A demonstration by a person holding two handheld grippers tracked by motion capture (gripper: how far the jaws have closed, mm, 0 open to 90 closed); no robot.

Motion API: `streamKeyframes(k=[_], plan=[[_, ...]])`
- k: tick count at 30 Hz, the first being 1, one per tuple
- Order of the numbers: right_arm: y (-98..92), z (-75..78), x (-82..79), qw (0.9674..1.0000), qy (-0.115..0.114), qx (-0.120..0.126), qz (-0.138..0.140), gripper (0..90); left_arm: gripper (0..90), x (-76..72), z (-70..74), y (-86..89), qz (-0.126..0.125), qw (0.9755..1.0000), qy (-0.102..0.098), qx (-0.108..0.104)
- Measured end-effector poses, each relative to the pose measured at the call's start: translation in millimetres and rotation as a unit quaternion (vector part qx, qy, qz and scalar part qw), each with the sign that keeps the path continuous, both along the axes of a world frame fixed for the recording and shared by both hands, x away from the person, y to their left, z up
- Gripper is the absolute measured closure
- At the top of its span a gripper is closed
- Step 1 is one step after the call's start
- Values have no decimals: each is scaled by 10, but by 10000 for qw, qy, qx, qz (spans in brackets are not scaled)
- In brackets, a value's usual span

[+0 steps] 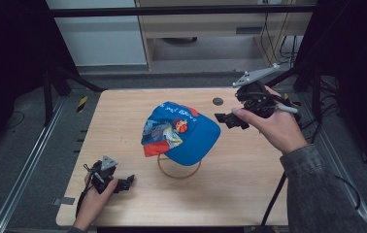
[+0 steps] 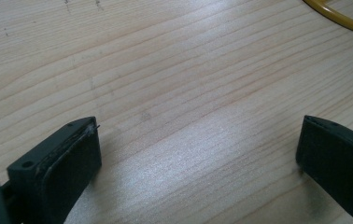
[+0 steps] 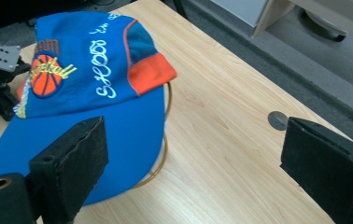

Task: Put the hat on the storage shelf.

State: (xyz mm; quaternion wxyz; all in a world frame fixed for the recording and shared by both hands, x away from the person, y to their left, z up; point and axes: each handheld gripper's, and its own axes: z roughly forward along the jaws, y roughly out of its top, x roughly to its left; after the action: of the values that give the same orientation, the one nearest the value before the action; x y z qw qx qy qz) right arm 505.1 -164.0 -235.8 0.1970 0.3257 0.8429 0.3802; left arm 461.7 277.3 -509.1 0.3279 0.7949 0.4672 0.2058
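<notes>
Wood, pale and striped, is what the table (image 1: 249, 194) is made of. Closest to the person, the left gripper (image 1: 123, 183) rests low on the near left part of the table. Its jaws are spread wide with nothing between them, and in the left gripper view there is bare wood under them.

A bit farther in, near the middle of the table, sits the blue cap (image 1: 181, 131). It rests on top of a yellow ring (image 1: 179, 173), so it is lifted off the wood. The cap has a basketball patch (image 3: 48, 74) and white writing on it.

Farther off, on the right, the right gripper (image 1: 230, 120) is up in the air just beside the cap. Its jaws are wide apart too, and they hold nothing.

The job looks like picking up the cap. To do it well, I think the right gripper should slide one jaw over and one jaw under the flat brim, then squeeze gently. The left gripper could hold the ring down so it does not slip.

The cap's long line runs from its round back to its brim. The brim points to the near right in the high view, close to the right gripper.
</notes>
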Motion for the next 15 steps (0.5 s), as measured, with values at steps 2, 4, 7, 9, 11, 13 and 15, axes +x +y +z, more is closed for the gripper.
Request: streamKeyframes(k=[2,4,7,9,11,13,15], plan=[[-50,9,-9,10000,-15,8,-74,79,0,-3,0,-1,2,10000,2,-1],[-103,17,-16,9999,-32,30,-132,81,0,-4,0,-3,1,10000,5,-9],[-187,27,-30,9997,-60,71,-207,85,0,-4,-1,-3,1,10000,7,-14],[-242,26,-35,9996,-47,89,-270,85,0,-4,-1,-3,-1,10000,8,-13],[-279,22,-36,9995,-56,71,-299,84,0,-3,-1,-3,0,10000,5,-13],[-321,14,-41,9994,-52,71,-325,84,0,-3,-1,-3,0,10000,6,-12],[-361,0,-41,9993,-54,53,-367,84,0,-3,1,-1,-13,10000,16,2]])
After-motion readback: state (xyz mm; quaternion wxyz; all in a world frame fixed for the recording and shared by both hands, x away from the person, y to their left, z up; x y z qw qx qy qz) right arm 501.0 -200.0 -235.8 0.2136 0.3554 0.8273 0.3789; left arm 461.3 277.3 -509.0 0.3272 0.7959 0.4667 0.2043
